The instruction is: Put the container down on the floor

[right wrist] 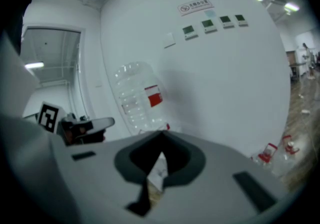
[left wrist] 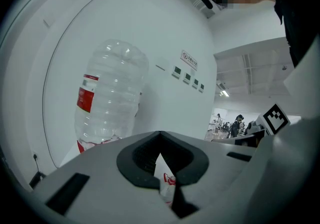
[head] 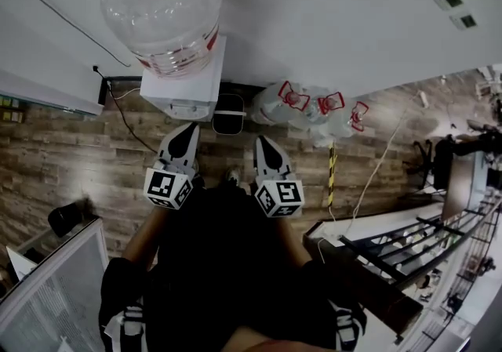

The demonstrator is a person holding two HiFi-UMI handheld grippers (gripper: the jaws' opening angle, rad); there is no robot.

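1. Wood-plank floor (head: 63, 154) meets a white wall (head: 314, 13) at the far side. A white water dispenser (head: 184, 88) is set against that wall.
2. A large clear water bottle (head: 165, 9) with a red label is seated neck-down on the dispenser, clear of the floor. Its long axis is upright.
3. A group of empty clear bottles (head: 302, 103) with red handles is seen on the floor by the wall, to the right of the dispenser.
4. The left gripper (head: 188, 129) and the right gripper (head: 263, 141) are held side by side near the person's body and pointed toward the wall. Both pairs of jaws are closed tip to tip, and nothing is gripped by either.
5. The water bottle is judged to be the container left to lower, since it is the only one not on the floor. It lies farther off than both pairs of jaws, above them and to the left.
6. The left gripper is the nearer of the two, almost in line with the dispenser. The right gripper is nearer the floor bottles.
7. With so wide a bottle, a hold from both sides is judged likely to be needed.
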